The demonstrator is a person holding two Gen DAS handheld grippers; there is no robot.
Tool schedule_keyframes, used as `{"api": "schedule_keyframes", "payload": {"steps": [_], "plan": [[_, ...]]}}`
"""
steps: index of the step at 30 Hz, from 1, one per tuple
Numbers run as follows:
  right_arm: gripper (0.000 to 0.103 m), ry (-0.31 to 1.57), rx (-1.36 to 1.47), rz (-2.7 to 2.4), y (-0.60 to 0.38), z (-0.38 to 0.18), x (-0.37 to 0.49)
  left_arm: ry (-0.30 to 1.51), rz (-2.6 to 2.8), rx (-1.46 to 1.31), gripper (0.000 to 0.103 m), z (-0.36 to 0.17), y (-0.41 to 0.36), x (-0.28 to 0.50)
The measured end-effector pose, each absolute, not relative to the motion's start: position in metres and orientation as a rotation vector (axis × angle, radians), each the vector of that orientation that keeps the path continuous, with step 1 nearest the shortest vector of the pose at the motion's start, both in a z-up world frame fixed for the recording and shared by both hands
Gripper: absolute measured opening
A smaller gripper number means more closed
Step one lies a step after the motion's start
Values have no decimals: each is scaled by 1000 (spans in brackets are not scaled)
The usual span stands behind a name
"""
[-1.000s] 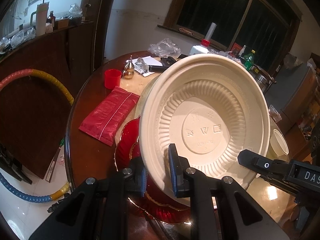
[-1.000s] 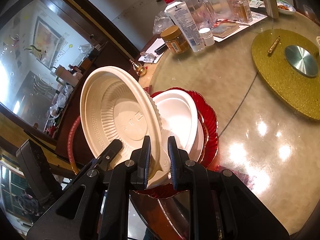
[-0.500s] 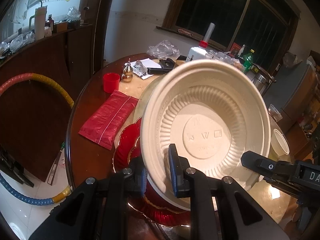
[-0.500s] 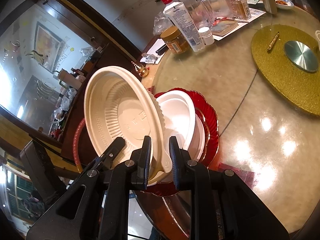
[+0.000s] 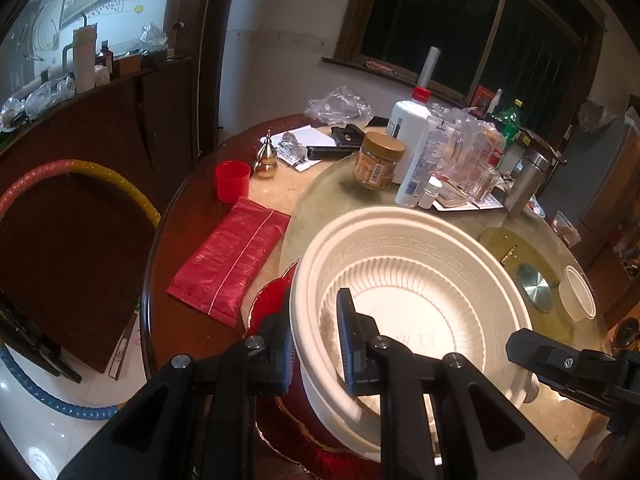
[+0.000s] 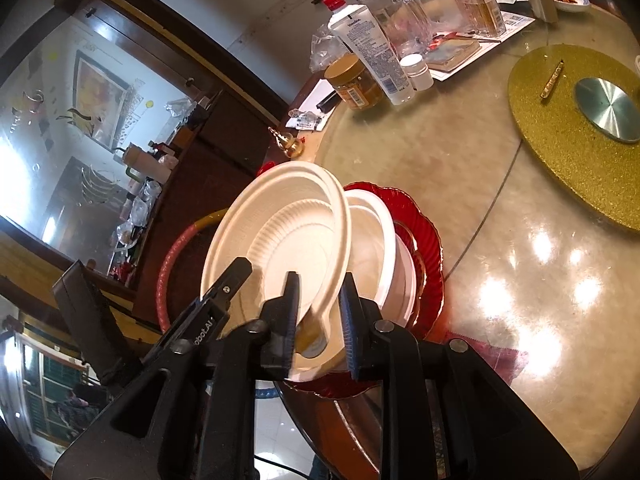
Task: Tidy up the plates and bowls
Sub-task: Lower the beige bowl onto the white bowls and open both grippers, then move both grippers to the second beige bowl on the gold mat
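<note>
Red cup (image 5: pixel 232 181) (left view only)

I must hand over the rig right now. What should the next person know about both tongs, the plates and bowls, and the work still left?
Left tongs: shut on the rim of the cream bowl.
Right tongs: jaws have just been opening; the same bowl's rim is between them, with a gap showing.
Cream bowl: tilted, being lowered onto the white bowls stacked on the red plate.
Done: stack started.
Left: seat the bowl, release the left tongs, probably fetch the small white bowl.
</note>
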State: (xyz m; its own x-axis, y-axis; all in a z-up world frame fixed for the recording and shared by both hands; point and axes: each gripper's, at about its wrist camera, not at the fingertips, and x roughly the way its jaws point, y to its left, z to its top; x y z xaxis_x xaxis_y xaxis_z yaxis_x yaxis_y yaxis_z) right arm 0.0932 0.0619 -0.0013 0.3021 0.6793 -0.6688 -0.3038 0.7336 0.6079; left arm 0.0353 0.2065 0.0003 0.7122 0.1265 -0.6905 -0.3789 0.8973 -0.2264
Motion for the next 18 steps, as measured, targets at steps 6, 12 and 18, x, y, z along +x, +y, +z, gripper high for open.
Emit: {"api": "schedule_keyframes", "payload": {"steps": [6, 12, 18], "plan": [[44, 1058, 419, 679, 55, 4, 94, 727, 290, -362, 18, 2, 207, 38], [60, 1008, 488, 684, 41, 11, 93, 724, 285, -374, 27, 7, 207, 37], [60, 983, 561, 680, 24, 11, 93, 663, 331, -353, 70, 18, 205, 29]]}}
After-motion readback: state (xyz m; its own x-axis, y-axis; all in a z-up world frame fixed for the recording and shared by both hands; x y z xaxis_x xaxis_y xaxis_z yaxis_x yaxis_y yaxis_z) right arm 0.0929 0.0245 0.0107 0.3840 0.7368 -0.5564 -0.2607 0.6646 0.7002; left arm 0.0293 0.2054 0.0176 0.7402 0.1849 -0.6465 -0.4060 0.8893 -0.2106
